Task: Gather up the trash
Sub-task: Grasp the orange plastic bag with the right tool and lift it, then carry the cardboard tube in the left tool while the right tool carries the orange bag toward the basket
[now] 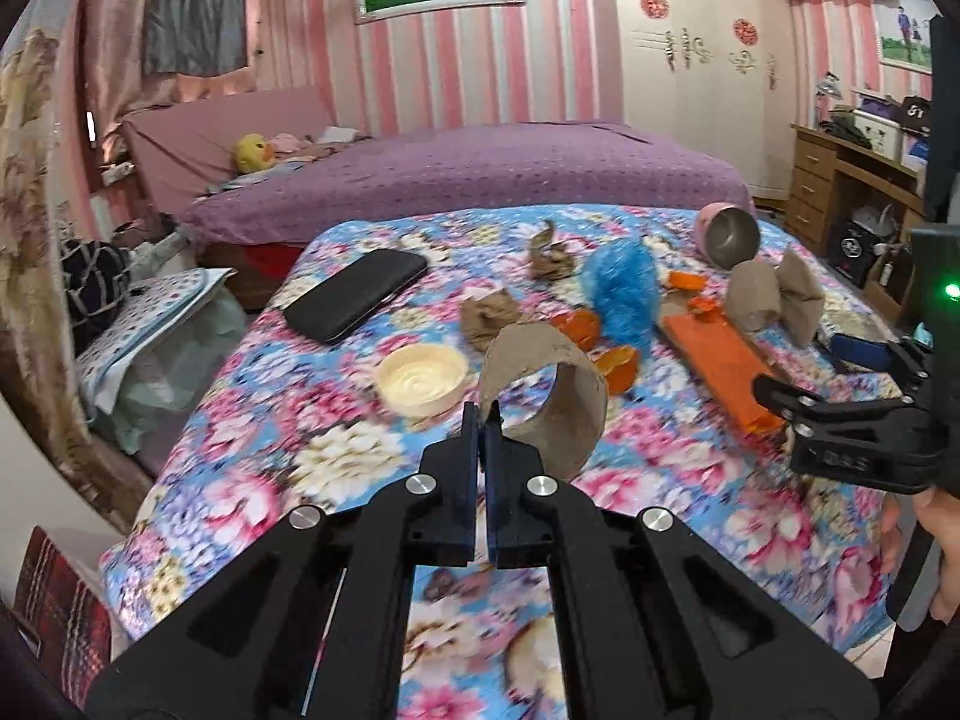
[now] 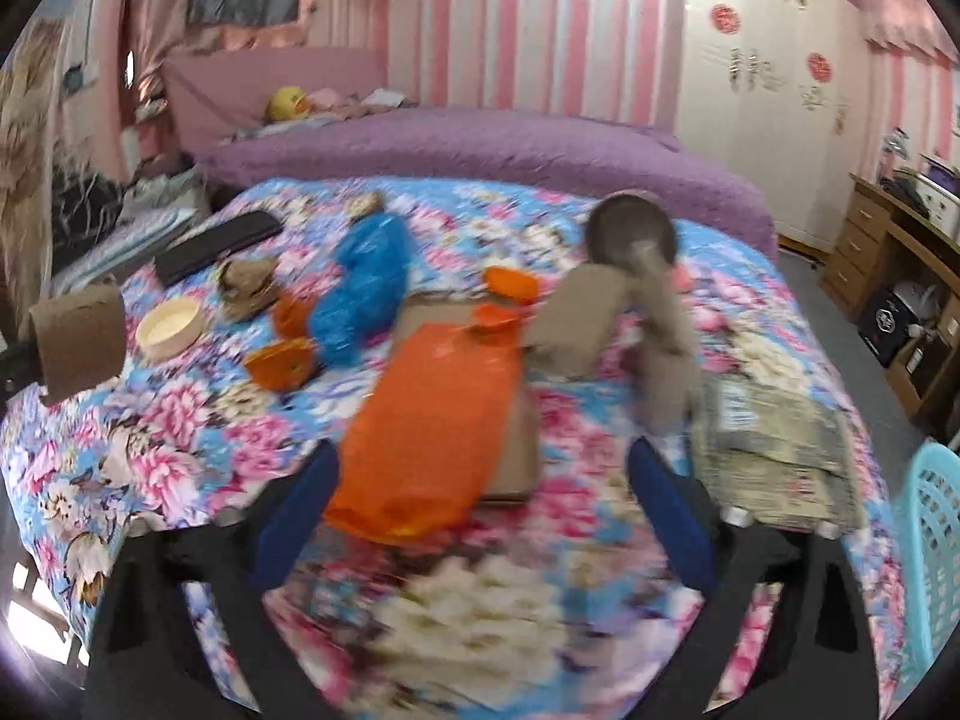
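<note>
My left gripper (image 1: 483, 420) is shut on the rim of a cardboard tube (image 1: 549, 396) and holds it above the floral sheet; the tube also shows at the left of the right wrist view (image 2: 78, 336). My right gripper (image 2: 486, 474) is open over an orange plastic bag (image 2: 432, 420); it also shows in the left wrist view (image 1: 798, 408). Trash lies on the bed: orange peels (image 1: 618, 360), a blue plastic bag (image 1: 624, 288), crumpled brown paper (image 1: 486, 318), and a bent cardboard piece (image 2: 618, 318).
A black phone (image 1: 357, 294), a cream lid (image 1: 423, 378) and a tipped pink metal cup (image 1: 729, 234) lie on the sheet. A flattened package (image 2: 774, 450) lies right. A turquoise basket (image 2: 927, 552) stands off the bed's right edge. A wooden desk (image 1: 840, 180) stands far right.
</note>
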Demonstrator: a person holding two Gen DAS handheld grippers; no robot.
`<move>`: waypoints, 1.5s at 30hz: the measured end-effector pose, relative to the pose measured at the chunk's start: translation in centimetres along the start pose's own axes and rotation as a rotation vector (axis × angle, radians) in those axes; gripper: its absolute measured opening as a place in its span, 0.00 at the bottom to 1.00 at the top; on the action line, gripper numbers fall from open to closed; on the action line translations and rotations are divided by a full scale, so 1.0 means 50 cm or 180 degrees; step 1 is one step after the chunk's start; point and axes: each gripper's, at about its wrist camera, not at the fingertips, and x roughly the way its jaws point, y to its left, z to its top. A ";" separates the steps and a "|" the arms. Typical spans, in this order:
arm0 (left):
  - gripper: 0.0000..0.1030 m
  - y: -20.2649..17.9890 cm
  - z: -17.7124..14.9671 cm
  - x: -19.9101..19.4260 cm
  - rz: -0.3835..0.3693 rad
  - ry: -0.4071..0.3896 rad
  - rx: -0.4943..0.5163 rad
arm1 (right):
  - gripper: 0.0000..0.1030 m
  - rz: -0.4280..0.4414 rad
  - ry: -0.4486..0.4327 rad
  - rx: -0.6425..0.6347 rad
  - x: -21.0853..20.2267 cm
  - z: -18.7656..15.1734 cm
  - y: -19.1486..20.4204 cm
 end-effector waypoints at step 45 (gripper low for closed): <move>0.00 -0.006 0.008 0.036 0.0097 0.0004 -0.0189 | 0.06 0.0426 -0.0206 -0.0149 -0.093 -0.031 -0.092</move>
